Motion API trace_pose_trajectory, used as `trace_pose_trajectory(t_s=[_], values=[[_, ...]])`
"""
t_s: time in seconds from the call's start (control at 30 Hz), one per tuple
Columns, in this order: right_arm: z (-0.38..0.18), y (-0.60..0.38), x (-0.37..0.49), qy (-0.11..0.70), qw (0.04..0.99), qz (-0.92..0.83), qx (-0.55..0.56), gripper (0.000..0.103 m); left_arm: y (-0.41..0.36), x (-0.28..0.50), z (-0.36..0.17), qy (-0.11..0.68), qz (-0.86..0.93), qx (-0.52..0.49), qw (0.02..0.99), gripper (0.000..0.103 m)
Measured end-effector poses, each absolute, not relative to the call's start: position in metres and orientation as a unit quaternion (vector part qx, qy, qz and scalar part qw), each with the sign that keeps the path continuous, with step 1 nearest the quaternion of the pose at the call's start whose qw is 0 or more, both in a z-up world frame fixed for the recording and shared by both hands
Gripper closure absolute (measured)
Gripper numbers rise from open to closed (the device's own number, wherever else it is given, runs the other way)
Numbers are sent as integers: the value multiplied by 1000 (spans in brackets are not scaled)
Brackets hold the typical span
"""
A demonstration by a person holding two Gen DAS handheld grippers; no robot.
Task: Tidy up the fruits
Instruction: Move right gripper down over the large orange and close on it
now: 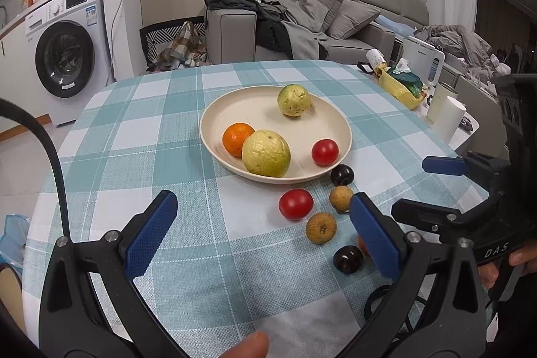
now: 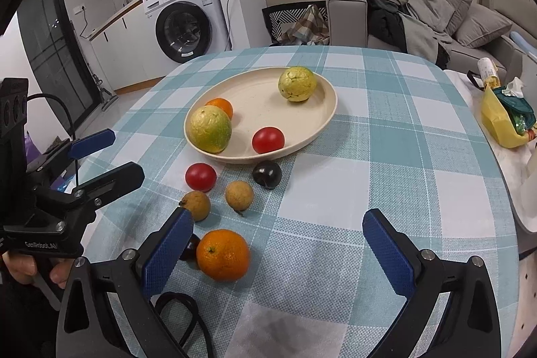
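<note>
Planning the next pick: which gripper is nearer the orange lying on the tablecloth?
Right. The right gripper has the orange just inside its left finger; the left gripper sits further left, the orange beyond its right finger.

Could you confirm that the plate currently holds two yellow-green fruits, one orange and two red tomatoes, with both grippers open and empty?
Not quite: the plate holds only one red tomato; the second tomato lies on the tablecloth in front of it, as the right wrist view shows. The rest stands: two yellow-green fruits and one orange on the plate, left gripper and right gripper open and empty.
</note>
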State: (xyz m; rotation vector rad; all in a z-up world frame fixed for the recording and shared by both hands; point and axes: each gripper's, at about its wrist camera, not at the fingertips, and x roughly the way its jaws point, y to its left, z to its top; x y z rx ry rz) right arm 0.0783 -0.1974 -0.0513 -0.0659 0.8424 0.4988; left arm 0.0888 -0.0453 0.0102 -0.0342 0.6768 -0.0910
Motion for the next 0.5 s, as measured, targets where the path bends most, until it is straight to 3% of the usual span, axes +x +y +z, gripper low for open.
trace_pose_trajectory(t_s=[0.5], values=[[-62,-192,78,428,866,251,-57,0,-43,98,1,344,-42,-15,938,1]])
